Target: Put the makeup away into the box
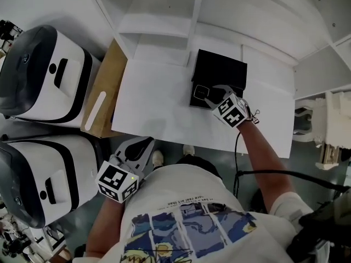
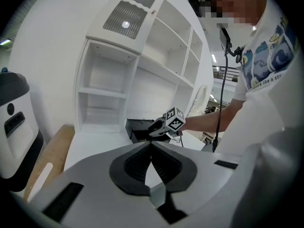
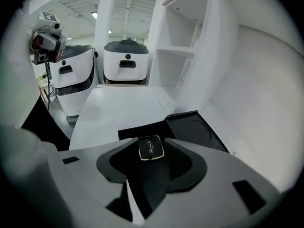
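Observation:
An open black box (image 1: 220, 70) lies at the back of the white table (image 1: 159, 108), its lid (image 3: 195, 127) folded back. A small black makeup compact (image 3: 151, 148) with a gold rim lies flat in the box's base (image 3: 130, 133). My right gripper (image 1: 208, 96) hovers just above it, jaws open, touching nothing. The compact (image 1: 200, 91) shows between its fingertips. My left gripper (image 1: 137, 149) hangs off the table's front edge, shut and empty. From the left gripper view, the right gripper (image 2: 159, 128) is over the box (image 2: 137, 127).
White shelving (image 1: 164, 15) stands behind the table. Two white and grey machines (image 1: 44, 75) sit on the left. A wooden board (image 1: 104, 86) with a white strip lies beside the table. A cable (image 1: 238, 163) trails from my right gripper.

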A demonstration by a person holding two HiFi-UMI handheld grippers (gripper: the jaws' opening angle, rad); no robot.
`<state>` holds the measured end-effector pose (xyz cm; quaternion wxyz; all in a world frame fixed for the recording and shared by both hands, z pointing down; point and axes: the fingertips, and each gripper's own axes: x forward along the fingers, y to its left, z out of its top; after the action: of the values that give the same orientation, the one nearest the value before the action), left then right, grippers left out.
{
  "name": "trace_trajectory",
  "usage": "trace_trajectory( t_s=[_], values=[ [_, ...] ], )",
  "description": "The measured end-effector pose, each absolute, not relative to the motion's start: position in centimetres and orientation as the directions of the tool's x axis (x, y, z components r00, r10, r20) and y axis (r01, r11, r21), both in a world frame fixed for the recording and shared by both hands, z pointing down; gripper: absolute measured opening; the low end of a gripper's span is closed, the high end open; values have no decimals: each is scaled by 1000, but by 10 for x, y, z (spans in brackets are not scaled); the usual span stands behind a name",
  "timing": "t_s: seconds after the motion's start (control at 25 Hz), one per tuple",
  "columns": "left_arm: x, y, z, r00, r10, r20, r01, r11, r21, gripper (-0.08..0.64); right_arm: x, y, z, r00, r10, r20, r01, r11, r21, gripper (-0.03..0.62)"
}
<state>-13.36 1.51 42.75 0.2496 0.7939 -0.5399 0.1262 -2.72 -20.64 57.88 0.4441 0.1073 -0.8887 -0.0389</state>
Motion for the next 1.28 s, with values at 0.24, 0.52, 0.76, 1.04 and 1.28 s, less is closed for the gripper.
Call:
trace_trajectory(
  t_s=[0.24, 0.52, 0.76, 1.04, 1.28],
  values=[
    [-130, 15, 427, 475, -764, 437, -879, -392, 270, 14, 2, -173, 547, -596, -340, 727, -339, 928, 156, 47],
    [-128, 20, 431, 562, -710, 425, -827, -488, 278, 14, 29, -105, 546, -573, -376, 728, -460, 883, 94, 26],
    [-119, 32, 436, 651, -637, 414, -758, -581, 297, 14, 43, -41, 555, -546, -372, 750, -525, 850, 39, 25],
    [-103, 49, 449, 745, -520, 418, -655, -688, 312, 14, 59, 17, 565, -496, -407, 767, -615, 788, 21, 25],
    [-84, 58, 453, 802, -428, 416, -570, -756, 322, 14, 92, 39, 566, -415, -470, 779, -708, 705, 48, 26]
  ],
)
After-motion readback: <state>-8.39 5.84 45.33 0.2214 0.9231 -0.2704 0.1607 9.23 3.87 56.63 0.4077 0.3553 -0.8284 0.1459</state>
